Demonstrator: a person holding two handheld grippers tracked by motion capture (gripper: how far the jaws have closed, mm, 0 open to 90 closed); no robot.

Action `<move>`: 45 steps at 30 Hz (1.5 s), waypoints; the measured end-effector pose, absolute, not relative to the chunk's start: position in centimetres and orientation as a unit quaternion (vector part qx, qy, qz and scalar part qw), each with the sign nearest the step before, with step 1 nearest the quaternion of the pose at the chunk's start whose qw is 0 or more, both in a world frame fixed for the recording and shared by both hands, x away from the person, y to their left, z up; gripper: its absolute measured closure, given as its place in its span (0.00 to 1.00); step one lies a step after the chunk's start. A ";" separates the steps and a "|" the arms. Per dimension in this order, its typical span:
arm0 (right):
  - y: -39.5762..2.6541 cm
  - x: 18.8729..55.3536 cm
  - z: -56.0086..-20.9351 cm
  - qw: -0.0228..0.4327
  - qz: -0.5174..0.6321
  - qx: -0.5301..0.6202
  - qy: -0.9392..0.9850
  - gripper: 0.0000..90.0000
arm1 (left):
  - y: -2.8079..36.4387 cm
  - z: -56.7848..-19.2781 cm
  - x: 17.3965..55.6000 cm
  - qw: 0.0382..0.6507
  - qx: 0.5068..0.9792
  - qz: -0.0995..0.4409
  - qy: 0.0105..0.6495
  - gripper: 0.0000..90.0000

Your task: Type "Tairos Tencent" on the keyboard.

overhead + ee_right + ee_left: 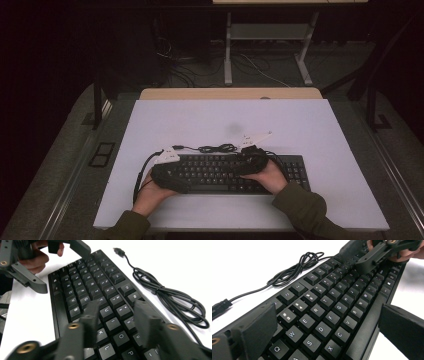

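White table [320, 130], keyboard [220, 172] under tools.

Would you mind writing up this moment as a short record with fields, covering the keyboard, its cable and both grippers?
surface: white table top
main object: black keyboard, lying flat near the front edge
cable: black keyboard cable, bundled in a loose coil on the table behind the keyboard, plug end lying free
left gripper: jaws wide apart, straddling the keyboard's left end across its depth, pads not pressing
right gripper: jaws part open, hovering over the keys right of centre, nothing held
hands: one on each gripper, at either end of the keyboard
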State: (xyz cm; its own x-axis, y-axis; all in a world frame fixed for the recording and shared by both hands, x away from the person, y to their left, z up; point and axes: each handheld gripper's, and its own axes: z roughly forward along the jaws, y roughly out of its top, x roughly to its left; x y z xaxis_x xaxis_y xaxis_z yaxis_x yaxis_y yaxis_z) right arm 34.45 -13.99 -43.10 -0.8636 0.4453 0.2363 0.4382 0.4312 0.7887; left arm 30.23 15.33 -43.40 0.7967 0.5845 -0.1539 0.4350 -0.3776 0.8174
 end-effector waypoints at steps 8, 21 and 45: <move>-14.6 34.5 -42.8 0.000 0.484 0.261 0.835 0.37 | 15.3 -43.2 30.1 0.466 0.825 0.088 0.306 0.15; -15.1 34.4 -42.8 0.017 0.486 0.269 0.831 0.25 | 14.8 -43.0 30.1 0.462 0.829 0.092 0.301 0.35; -15.7 34.3 -42.7 0.019 0.490 0.271 0.828 0.25 | 13.1 -42.8 31.1 0.439 0.844 0.086 0.296 0.99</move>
State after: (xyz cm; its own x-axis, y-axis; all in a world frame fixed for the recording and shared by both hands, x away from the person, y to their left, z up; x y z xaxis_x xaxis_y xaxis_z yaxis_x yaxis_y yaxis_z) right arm 34.28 -15.75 -42.68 -0.8519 0.4683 0.2345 0.4311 0.3728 0.8217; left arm 31.11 13.11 -42.82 0.8097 0.5753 -0.1155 0.4245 -0.4384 0.7922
